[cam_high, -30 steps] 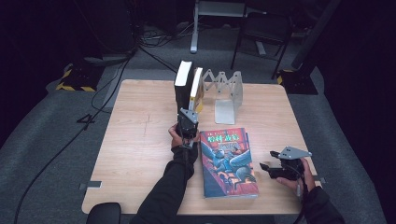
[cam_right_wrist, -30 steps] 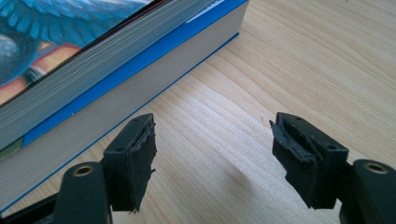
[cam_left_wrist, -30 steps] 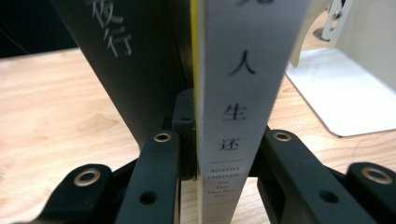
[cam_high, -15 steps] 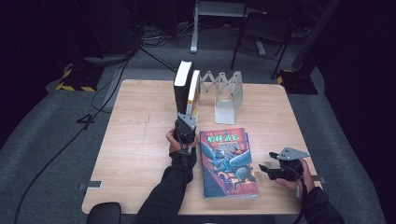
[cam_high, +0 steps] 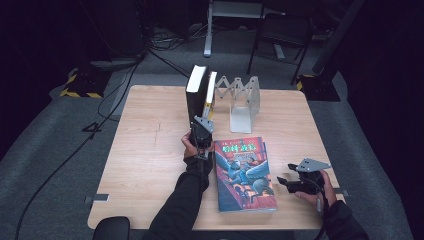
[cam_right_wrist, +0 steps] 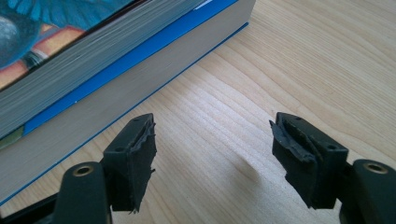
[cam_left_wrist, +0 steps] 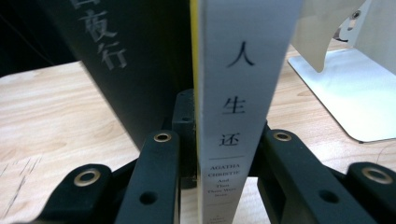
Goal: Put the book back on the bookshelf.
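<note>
The left claw [cam_left_wrist: 219, 163] is clamped on the spine of a white book [cam_left_wrist: 243, 93], held upright beside a black book [cam_high: 195, 92] at the folding metal bookend [cam_high: 243, 102]. The right claw [cam_right_wrist: 212, 158] is held wide and empty beside an illustrated book [cam_high: 243, 172] left flat on the wooden table [cam_high: 150, 150]. Shelving is judged roughly two-thirds done. A dark room with cables [cam_high: 115, 90] is seen beyond.

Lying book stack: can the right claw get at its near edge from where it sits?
Probably yes. The right claw stands open on bare table, with the lying book stack close ahead to its left and nothing between. The left claw is shut on the white book.
</note>
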A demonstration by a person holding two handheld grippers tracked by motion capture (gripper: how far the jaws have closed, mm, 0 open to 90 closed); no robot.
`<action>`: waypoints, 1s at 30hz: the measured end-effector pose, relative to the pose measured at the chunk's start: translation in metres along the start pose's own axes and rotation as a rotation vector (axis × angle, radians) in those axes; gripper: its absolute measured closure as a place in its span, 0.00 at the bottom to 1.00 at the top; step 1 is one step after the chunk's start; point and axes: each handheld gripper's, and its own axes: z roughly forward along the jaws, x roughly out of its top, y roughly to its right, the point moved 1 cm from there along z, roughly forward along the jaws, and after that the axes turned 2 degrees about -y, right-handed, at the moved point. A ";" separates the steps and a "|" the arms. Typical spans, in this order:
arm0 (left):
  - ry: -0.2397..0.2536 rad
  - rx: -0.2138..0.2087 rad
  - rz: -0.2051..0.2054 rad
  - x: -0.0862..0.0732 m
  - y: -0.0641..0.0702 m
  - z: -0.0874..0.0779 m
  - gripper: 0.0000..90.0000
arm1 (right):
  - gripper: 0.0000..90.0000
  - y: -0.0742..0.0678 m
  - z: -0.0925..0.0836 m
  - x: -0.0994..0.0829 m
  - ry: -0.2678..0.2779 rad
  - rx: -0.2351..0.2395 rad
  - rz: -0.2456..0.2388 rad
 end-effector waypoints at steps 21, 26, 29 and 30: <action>0.022 -0.179 -0.055 -0.011 -0.019 -0.014 0.58 | 0.34 0.000 -0.001 0.000 0.003 0.003 -0.003; 0.038 -0.246 -0.052 -0.017 -0.030 -0.029 0.59 | 0.34 0.000 -0.001 0.000 0.004 0.004 -0.002; 0.068 -0.286 -0.064 -0.019 -0.035 -0.038 0.64 | 0.34 0.000 -0.001 0.000 0.002 0.005 -0.002; 0.079 -0.300 -0.062 -0.020 -0.037 -0.041 0.65 | 0.34 -0.001 -0.001 0.000 0.001 0.006 -0.003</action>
